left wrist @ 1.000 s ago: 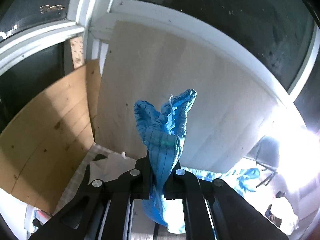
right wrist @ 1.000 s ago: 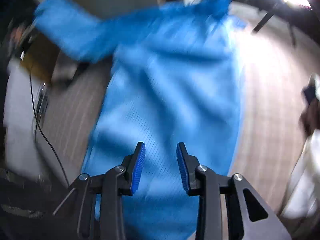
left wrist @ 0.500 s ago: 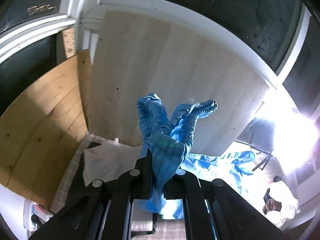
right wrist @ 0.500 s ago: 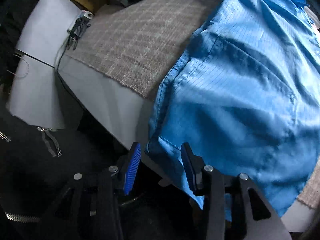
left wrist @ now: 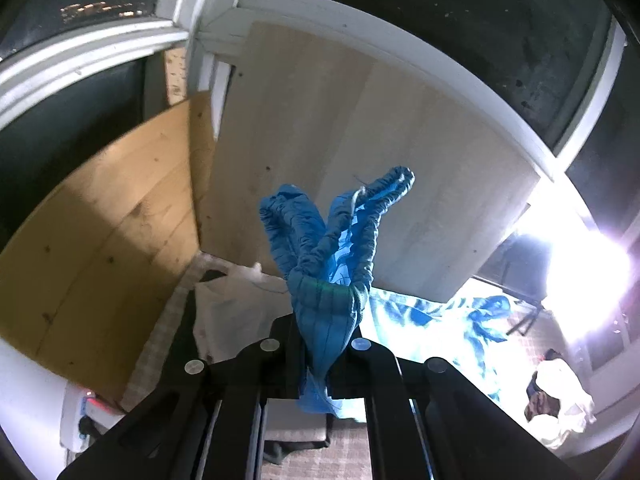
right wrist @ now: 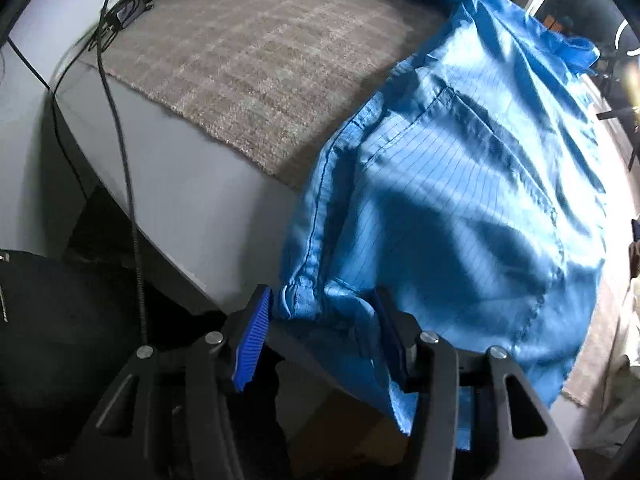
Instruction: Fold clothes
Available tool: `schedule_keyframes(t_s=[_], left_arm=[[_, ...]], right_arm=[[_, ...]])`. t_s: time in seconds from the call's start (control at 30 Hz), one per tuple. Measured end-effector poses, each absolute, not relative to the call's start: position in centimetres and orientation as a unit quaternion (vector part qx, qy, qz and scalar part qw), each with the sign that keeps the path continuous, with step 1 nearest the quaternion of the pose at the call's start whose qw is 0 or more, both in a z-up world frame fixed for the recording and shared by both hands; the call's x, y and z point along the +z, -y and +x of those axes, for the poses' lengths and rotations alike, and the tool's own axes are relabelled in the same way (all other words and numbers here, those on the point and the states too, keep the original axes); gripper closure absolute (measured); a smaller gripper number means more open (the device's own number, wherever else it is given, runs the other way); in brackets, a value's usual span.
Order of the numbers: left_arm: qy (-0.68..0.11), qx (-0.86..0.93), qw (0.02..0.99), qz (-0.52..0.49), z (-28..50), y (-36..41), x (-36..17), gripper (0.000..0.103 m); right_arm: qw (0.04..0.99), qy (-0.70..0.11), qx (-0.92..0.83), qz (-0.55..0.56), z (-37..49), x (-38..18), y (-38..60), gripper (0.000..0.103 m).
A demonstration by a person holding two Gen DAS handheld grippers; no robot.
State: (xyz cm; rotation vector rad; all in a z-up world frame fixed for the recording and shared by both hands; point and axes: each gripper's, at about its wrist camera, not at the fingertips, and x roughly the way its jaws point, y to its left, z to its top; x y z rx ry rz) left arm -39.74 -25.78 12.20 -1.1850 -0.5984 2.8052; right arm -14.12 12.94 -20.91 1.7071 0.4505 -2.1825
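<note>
**Blue garment pinched at one end, hem between widening jaws at the other**

The blue garment [right wrist: 460,184] is spread over a grey checked mat [right wrist: 248,60] on the bench [right wrist: 180,184], its hem corner draped off the bench's near edge. That corner is seen between the jaws of the right claw [right wrist: 320,340], which are opening; the blue ribbed pad [right wrist: 252,344] is held clear of the cloth. A gathered elastic cuff [left wrist: 332,240] of the garment is clenched in the left claw [left wrist: 316,340] and stands up above the closed jaws. Pale wooden boards [left wrist: 360,140] are seen behind it. Black cables [right wrist: 120,128] hang at the bench's left side.
</note>
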Motion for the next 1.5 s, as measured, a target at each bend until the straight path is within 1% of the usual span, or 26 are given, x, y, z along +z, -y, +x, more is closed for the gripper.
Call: schedule_keyframes(t_s=[0.07, 0.17, 0.2, 0.23, 0.33, 0.57, 0.73, 0.77, 0.8, 0.87, 0.97, 1.0, 1.07, 1.17, 1.2, 1.23, 1.33, 1.5], left_arm=[[0.191, 0.904, 0.027, -0.382, -39.9, 25.9, 12.1, 0.098], [0.187, 0.903, 0.04, -0.386, -40.1, 26.1, 12.3, 0.098], [0.182, 0.903, 0.045, -0.387, -40.2, 26.1, 12.5, 0.098], [0.18, 0.904, 0.049, -0.386, -40.2, 26.1, 12.7, 0.098], [0.178, 0.907, 0.058, -0.378, -39.9, 26.0, 13.6, 0.098], [0.162, 0.91, 0.072, -0.374, -38.5, 26.0, 14.8, 0.098], [0.16, 0.913, 0.074, -0.369, -36.7, 26.9, 14.9, 0.098], [0.159, 0.912, 0.075, -0.372, -36.5, 27.1, 14.7, 0.098], [0.158, 0.911, 0.075, -0.374, -36.4, 27.3, 14.5, 0.098], [0.152, 0.909, 0.072, -0.38, -36.3, 27.3, 14.1, 0.098], [0.15, 0.91, 0.076, -0.38, -36.3, 27.0, 14.2, 0.098], [0.151, 0.91, 0.077, -0.378, -36.3, 26.8, 14.3, 0.098], [0.154, 0.911, 0.077, -0.374, -36.3, 26.3, 14.7, 0.098], [0.153, 0.914, 0.076, -0.368, -36.3, 25.2, 15.1, 0.098], [0.152, 0.915, 0.074, -0.366, -36.2, 24.7, 15.2, 0.098], [0.152, 0.916, 0.071, -0.364, -36.1, 24.2, 15.3, 0.098], [0.15, 0.92, 0.052, -0.358, -35.8, 22.6, 15.4, 0.098], [0.148, 0.919, -0.013, -0.365, -35.0, 20.3, 14.7, 0.098]], right_arm=[[0.161, -0.146, -0.758, 0.615, -14.7, -20.9, -13.2, 0.057], [0.161, -0.146, -0.746, 0.63, -15.6, -20.9, -13.4, 0.068], [0.162, -0.14, -0.739, 0.639, -16.0, -20.8, -13.6, 0.076], [0.163, -0.133, -0.732, 0.648, -16.4, -20.7, -13.9, 0.081], [0.169, -0.109, -0.714, 0.671, -17.3, -20.3, -14.6, 0.087], [0.207, -0.108, -0.681, 0.694, -16.3, -18.0, -13.2, 0.088], [0.241, -0.14, -0.646, 0.711, -14.1, -18.3, -10.8, 0.088], [0.24, -0.14, -0.646, 0.711, -14.1, -18.6, -10.5, 0.087], [0.238, -0.137, -0.645, 0.713, -14.1, -18.9, -10.2, 0.081], [0.229, -0.123, -0.637, 0.726, -14.8, -18.6, -10.2, 0.078], [0.257, -0.069, -0.657, 0.706, -16.4, -14.6, -10.8, 0.075], [0.273, -0.046, -0.665, 0.693, -17.0, -13.0, -11.2, 0.073], [0.273, -0.028, -0.703, 0.656, -19.4, -9.7, -13.0, 0.072], [0.213, -0.051, -0.769, 0.601, -24.0, -6.7, -18.4, 0.074], [0.191, -0.055, -0.787, 0.585, -25.9, -6.3, -20.5, 0.079], [0.173, -0.051, -0.799, 0.574, -28.5, -6.5, -22.4, 0.087], [0.122, -0.039, -0.829, 0.545, -36.1, -7.3, -28.0, 0.088], [0.122, -0.028, -0.825, 0.552, -49.0, -13.7, -31.7, 0.088]])
